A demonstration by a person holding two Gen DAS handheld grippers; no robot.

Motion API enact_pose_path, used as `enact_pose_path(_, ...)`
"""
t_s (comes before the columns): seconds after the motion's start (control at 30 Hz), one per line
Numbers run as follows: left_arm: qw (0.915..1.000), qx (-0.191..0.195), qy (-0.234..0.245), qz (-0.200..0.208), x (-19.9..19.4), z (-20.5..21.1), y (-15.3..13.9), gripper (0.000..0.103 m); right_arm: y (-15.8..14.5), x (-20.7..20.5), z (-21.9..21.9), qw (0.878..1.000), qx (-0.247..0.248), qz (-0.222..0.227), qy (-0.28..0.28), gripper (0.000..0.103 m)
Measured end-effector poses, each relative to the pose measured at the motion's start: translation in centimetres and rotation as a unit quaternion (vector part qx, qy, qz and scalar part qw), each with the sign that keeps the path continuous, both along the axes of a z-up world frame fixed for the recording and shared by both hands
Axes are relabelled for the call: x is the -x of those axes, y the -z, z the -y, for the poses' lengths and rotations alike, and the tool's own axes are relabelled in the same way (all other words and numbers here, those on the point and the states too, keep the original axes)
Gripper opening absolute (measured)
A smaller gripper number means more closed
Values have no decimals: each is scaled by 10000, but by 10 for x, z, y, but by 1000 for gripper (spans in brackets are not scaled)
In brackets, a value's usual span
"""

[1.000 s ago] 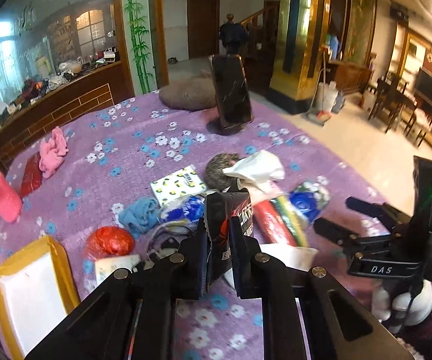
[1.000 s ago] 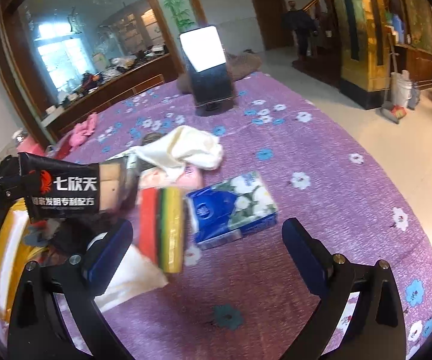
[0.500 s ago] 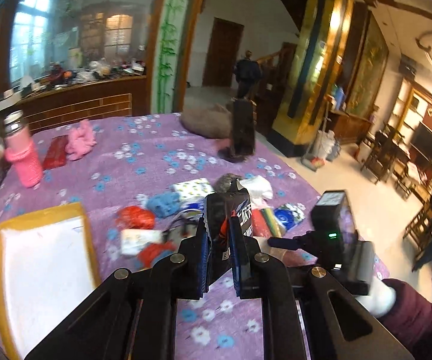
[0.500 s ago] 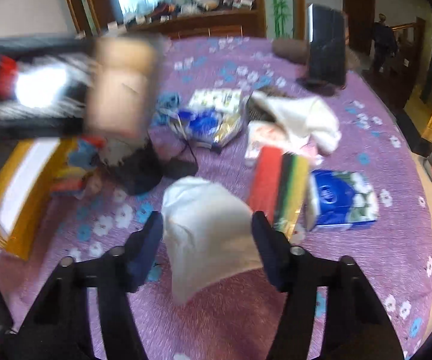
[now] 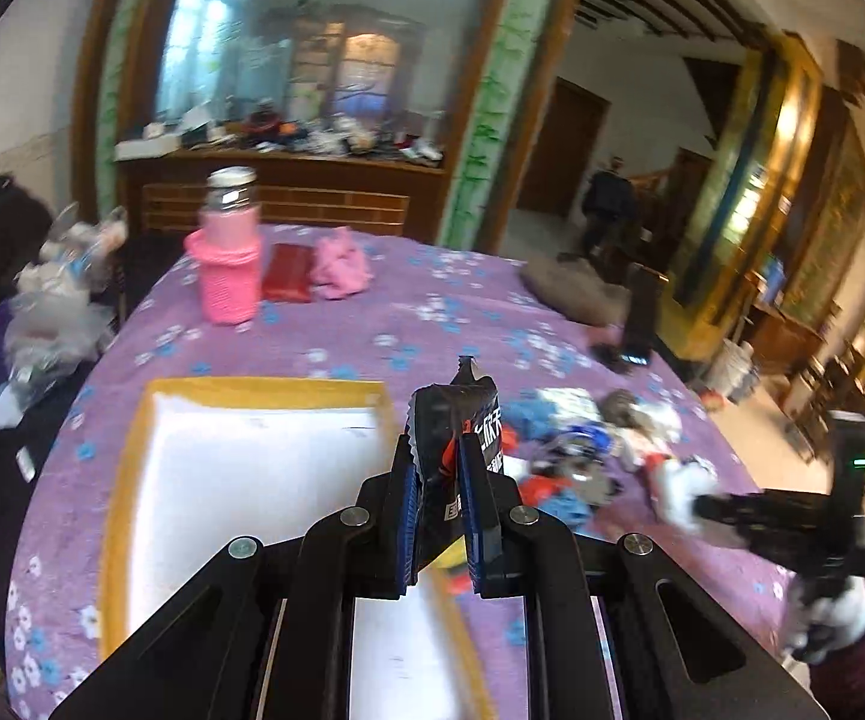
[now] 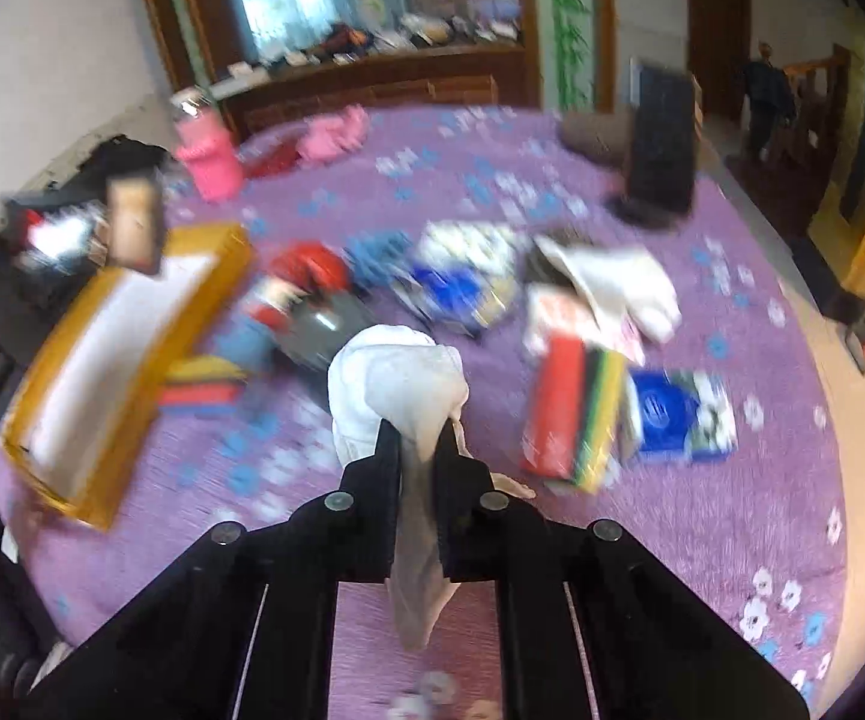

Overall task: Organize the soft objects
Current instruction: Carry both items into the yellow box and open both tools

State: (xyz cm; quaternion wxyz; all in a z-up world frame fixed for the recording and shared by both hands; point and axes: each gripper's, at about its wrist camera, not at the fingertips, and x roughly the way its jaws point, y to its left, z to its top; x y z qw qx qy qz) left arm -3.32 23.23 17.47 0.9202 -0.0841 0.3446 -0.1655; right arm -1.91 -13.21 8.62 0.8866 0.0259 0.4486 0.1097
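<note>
The left hand-held gripper is clamped on a black snack packet, held above the yellow-rimmed tray near the table's left edge. The right hand-held gripper is closed on a white cloth, above the table's near edge beside the scattered pile.

black packet | white Chinese characters, partly hidden beside left tool, not legible | no other readable text
</note>
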Motion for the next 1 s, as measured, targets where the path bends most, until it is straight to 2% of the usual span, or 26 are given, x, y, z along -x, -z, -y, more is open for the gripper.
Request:
enact_pose_path(0.1,9995,138,-209,-171,-19,-19,10,12,-18,-19,-36,9990,-246,38,-361,8)
enact_pose_path(0.2,9986,152,-397,-301,-42,-27,22,12,-20,-40,-76,9958,-551,-114,-715,8)
enact_pose_path(0.37,9960,235,-660,-549,-90,-37,48,12,-4,-89,-149,9897,-876,-451,-1036,8)
enact_pose_path(0.6,9915,531,-959,-707,-138,-50,85,13,32,-145,-211,9903,-743,-789,-866,8)
enact_pose_path(0.7,9882,654,-1107,-828,-148,-59,101,24,43,-159,-219,9906,-642,-901,-805,9)
enact_pose_path(0.77,9872,644,-1206,-820,-148,-65,106,45,49,-167,-223,9907,-580,-963,-763,10)
enact_pose_path(0.87,9853,678,-1346,-805,-144,-72,104,59,52,-171,-226,9922,-502,-905,-696,19)
enact_pose_path(0.93,9825,859,-1457,-777,-139,-81,100,63,49,-171,-226,9922,-530,-853,-737,26)
enact_pose_path(1.0,9808,981,-1539,-693,-130,-89,95,69,41,-167,-220,9923,-675,-725,-747,27)
